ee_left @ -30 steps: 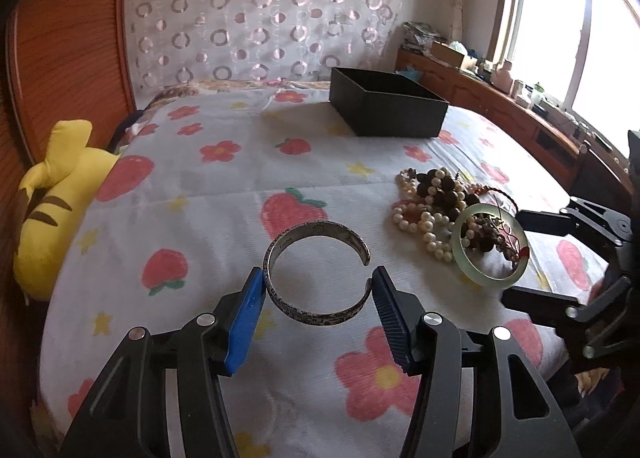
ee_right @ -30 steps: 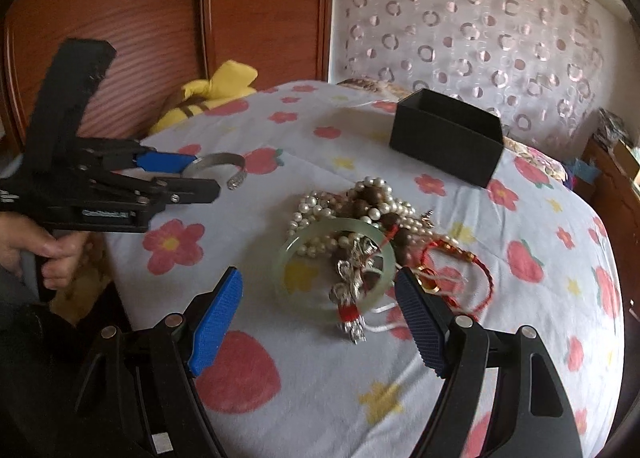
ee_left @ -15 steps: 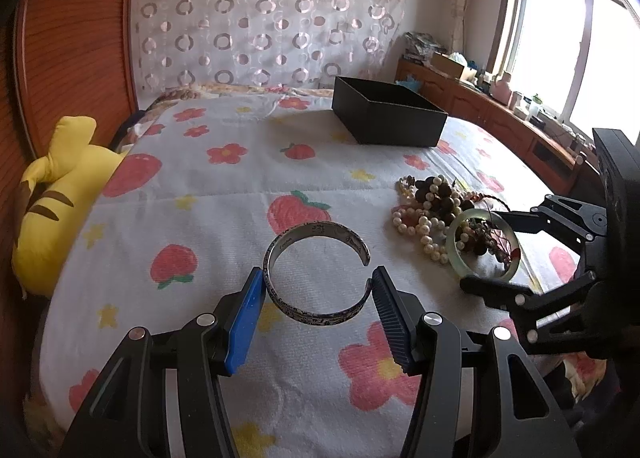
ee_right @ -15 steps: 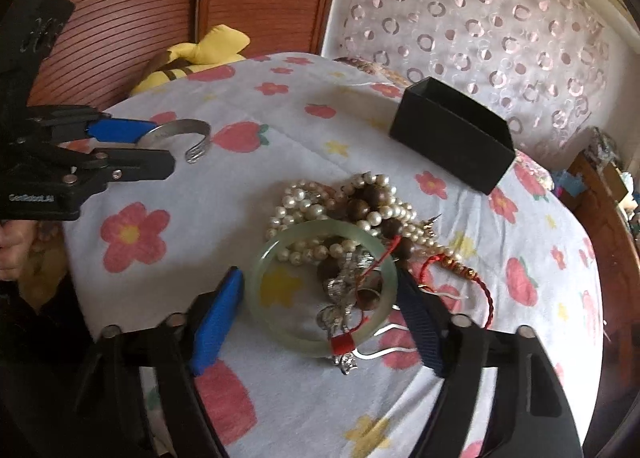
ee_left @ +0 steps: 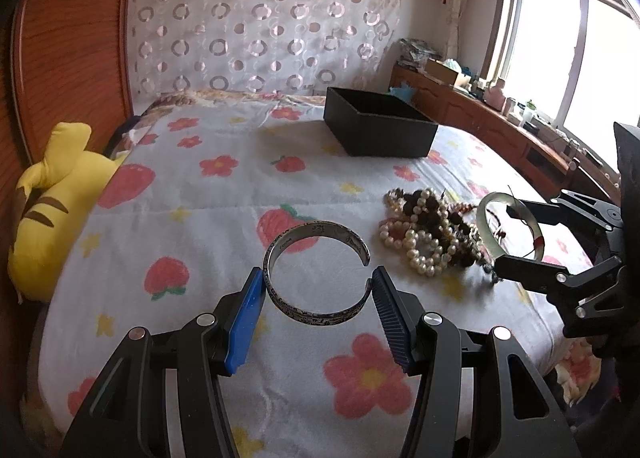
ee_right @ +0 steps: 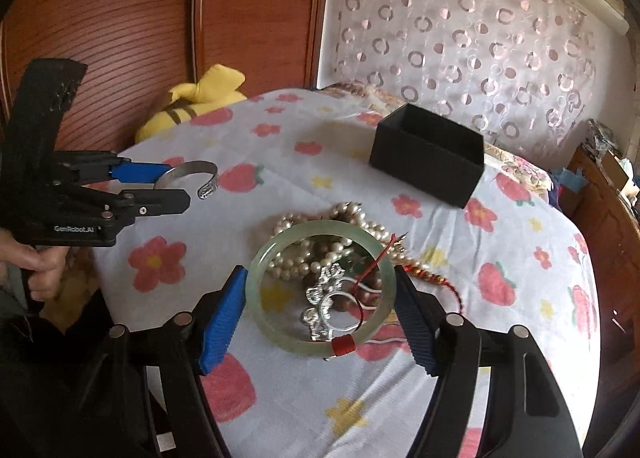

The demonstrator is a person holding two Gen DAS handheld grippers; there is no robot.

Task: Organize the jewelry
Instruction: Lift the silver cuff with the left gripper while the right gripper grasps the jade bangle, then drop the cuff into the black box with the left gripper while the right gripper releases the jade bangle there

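My left gripper [ee_left: 318, 290] is shut on a silver cuff bracelet [ee_left: 316, 312] and holds it above the bed; it also shows in the right wrist view [ee_right: 188, 174]. My right gripper [ee_right: 320, 298] is shut on a pale green jade bangle [ee_right: 276, 322] and holds it just above the jewelry pile; the bangle also shows in the left wrist view [ee_left: 490, 230]. The pile of pearl and dark bead strands [ee_left: 424, 230] lies on the flowered bedspread [ee_left: 208, 218]. A silver charm [ee_right: 320, 308] and red cord [ee_right: 436, 280] lie under the bangle. An open black box [ee_left: 378, 128] stands farther back.
A yellow plush toy [ee_left: 48, 210] lies at the bed's left edge against the wooden headboard [ee_left: 64, 42]. A low wooden cabinet [ee_left: 500, 130] with clutter runs under the window on the right. A patterned curtain [ee_left: 260, 18] hangs behind the bed.
My right gripper has closed around the jade bangle and lifted it off the pile. My left gripper still holds the silver cuff, nearly unmoved.
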